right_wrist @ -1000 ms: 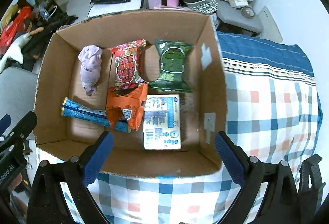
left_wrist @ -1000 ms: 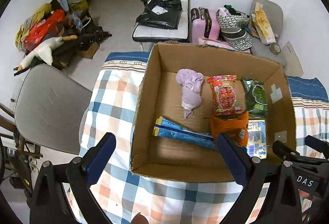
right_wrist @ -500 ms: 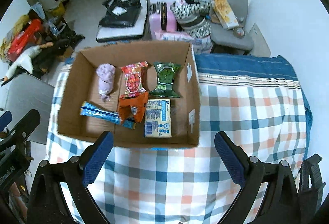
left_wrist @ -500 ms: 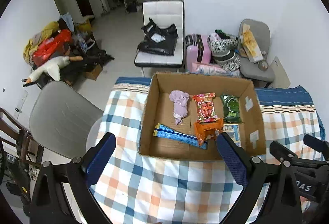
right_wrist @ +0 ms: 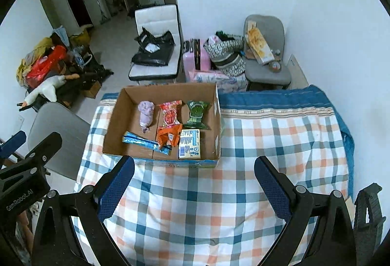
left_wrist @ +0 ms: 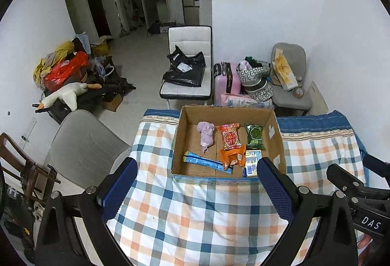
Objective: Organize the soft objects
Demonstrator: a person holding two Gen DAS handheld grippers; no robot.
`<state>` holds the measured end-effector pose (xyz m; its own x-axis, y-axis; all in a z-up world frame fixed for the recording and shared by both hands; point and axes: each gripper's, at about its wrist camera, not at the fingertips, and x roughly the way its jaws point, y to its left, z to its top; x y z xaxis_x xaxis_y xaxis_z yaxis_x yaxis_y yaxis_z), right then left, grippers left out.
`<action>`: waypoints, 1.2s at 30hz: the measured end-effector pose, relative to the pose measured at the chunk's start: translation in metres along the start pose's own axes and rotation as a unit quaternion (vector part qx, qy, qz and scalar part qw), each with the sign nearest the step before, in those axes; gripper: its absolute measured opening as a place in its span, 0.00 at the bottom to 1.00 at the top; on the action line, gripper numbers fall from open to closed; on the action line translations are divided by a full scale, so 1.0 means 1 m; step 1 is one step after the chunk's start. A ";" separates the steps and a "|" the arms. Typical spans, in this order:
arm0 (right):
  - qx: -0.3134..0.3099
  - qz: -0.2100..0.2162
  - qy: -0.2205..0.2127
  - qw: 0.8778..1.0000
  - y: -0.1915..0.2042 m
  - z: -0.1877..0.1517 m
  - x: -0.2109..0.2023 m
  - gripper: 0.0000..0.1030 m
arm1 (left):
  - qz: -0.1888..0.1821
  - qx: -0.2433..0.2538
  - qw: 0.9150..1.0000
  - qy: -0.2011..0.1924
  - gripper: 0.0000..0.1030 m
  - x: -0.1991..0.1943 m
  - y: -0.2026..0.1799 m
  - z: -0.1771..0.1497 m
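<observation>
An open cardboard box [left_wrist: 177,141] [right_wrist: 112,117] stands on a checked tablecloth [left_wrist: 195,212] [right_wrist: 268,139]. In it lie a lilac cloth bundle [left_wrist: 206,135] [right_wrist: 145,114], a red snack bag [left_wrist: 229,136] [right_wrist: 170,112], a green snack bag [left_wrist: 254,136] [right_wrist: 197,112], an orange pack [left_wrist: 232,156] [right_wrist: 169,135], a blue strip pack [left_wrist: 202,160] [right_wrist: 142,141] and a pale tissue pack [left_wrist: 252,163] [right_wrist: 190,147]. My left gripper [left_wrist: 197,189] and right gripper [right_wrist: 195,186] are both open and empty, held high and back from the box's near side.
A grey chair [left_wrist: 82,151] stands left of the table. Behind it are a white chair with a black bag [left_wrist: 186,68], a pink suitcase [left_wrist: 226,78] and a grey chair with bags [left_wrist: 287,75]. A pile of clutter with a plush goose [left_wrist: 65,95] lies at the left wall.
Both grippers have pulled up and back from over the box, so the box looks smaller and more of the room and tablecloth shows. Both stay open and empty.
</observation>
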<state>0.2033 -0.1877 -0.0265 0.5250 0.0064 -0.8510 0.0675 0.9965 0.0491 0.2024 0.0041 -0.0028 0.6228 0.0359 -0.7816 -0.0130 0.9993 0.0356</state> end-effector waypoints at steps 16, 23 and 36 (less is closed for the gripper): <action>-0.009 0.006 -0.043 0.999 0.001 -0.010 -0.078 0.97 | -0.011 0.004 1.000 -0.025 0.98 -0.056 0.001 -0.003; -0.004 0.002 -0.051 0.999 -0.004 -0.015 -0.090 0.97 | -0.011 0.007 1.000 -0.028 0.98 -0.062 -0.002 -0.008; -0.005 -0.003 -0.049 0.999 -0.005 -0.025 -0.096 0.97 | -0.011 0.007 1.000 -0.022 0.98 -0.067 -0.002 -0.017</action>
<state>0.1311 -0.1908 0.0421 0.6051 -0.0067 -0.7961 0.0619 0.9973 0.0386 0.1474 -0.0003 0.0387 0.6560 0.0131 -0.7547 0.0116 0.9996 0.0275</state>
